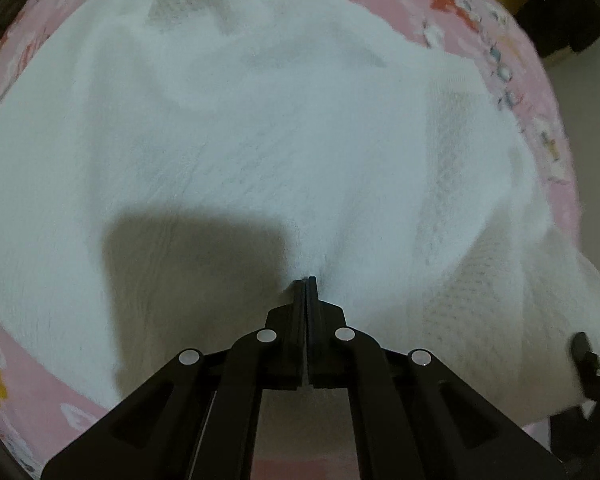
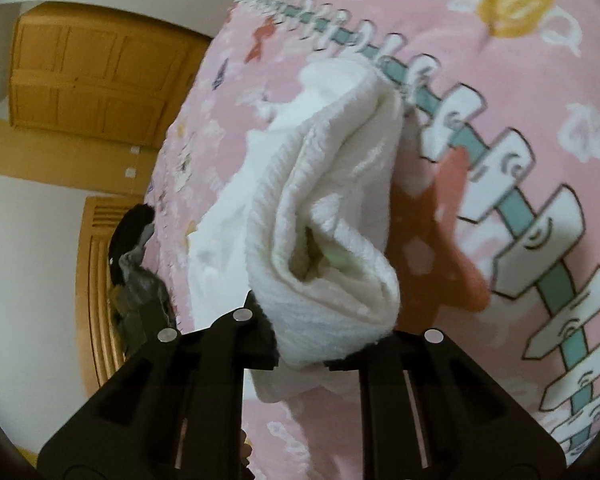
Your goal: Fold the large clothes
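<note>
So the thing being folded is a big white knit garment [image 1: 260, 140], fluffy, looks like a sweater or something close to it. It's spread over a bed with a pink cartoon-print sheet [image 1: 548, 128], covering most of what the left camera sees.

Left claw [image 1: 306, 280] is clenched tight, tips pressed right at the fabric. Can't honestly tell if there's a thin pinch of knit between them or if it's just poking into the surface.

Right claw [image 2: 320, 336] is grasping a bunched-up wad of the same garment [image 2: 332, 216], lifted clear of the sheet, with the fabric looping into a soft tube shape above the jaws. Looks like a cuff or hem end, not sure which.

Handling-wise, my guess: light, totally limp, stretchy. It sags and rolls on itself the moment it's lifted, so 1 grip point just gives you a droopy rope. Not slippery though, the fuzzy knit should bite well on the pads. Nothing fragile, maybe snaggy.

Best hold is probably along a hem or seam edge, with 2 spread points so the fold line stays straight. Grabbing mid-panel just makes a tent.
</note>
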{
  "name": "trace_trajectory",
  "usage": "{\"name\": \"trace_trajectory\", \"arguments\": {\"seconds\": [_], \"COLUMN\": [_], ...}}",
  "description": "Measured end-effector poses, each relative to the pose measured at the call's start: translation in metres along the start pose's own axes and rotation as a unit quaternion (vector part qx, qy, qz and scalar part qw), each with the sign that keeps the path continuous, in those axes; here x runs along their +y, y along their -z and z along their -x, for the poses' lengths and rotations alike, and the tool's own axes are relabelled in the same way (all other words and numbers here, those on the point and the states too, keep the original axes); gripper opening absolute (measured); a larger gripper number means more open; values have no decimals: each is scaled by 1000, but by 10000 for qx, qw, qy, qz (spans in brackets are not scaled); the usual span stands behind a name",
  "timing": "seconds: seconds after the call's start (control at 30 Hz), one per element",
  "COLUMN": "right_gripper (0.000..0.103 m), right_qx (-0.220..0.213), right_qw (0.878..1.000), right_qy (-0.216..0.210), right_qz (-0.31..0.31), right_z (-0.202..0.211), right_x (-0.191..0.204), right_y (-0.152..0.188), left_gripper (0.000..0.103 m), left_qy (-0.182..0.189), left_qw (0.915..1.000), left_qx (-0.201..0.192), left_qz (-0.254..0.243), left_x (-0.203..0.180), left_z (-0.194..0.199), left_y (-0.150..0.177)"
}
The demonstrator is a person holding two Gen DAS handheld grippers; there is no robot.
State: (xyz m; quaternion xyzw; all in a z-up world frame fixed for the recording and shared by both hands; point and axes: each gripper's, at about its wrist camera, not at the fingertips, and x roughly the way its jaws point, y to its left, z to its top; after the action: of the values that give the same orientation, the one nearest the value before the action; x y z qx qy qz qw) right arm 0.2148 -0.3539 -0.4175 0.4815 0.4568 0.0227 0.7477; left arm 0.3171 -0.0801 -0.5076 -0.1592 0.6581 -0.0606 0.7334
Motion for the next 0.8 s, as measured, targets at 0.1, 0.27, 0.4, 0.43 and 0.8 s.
{"name": "trace_trajectory", "arguments": {"seconds": [0.1,0.27,0.4,0.43,0.8], "right_gripper": [13,12,12,12,11], "right_qx": [99,305,626,695,2121], "right_qw": [9996,9934,9797,9778,9128], "right_qy": [-44,-197,-413,-443,-1322], "right_qz": [272,1085,1858,1924,3229], "right_z": [1,-18,-55,-63,-174], "right_x": [21,88,148,155,267], "right_y": [-1,-4,9,13,94], "left_gripper": [1,1,1,1,1], "left_qy": [105,-288,-613,-776,-756], "left_qw": [9997,9991,9968,9954,9883], "left_qx": [29,-231,-286,-277,-265], "left_qz": [234,230,415,487,1300], "left_x": [14,60,111,130,235], "left_z": [16,62,88,92,95], "left_y": [-2,-7,-19,-21,-27]}}
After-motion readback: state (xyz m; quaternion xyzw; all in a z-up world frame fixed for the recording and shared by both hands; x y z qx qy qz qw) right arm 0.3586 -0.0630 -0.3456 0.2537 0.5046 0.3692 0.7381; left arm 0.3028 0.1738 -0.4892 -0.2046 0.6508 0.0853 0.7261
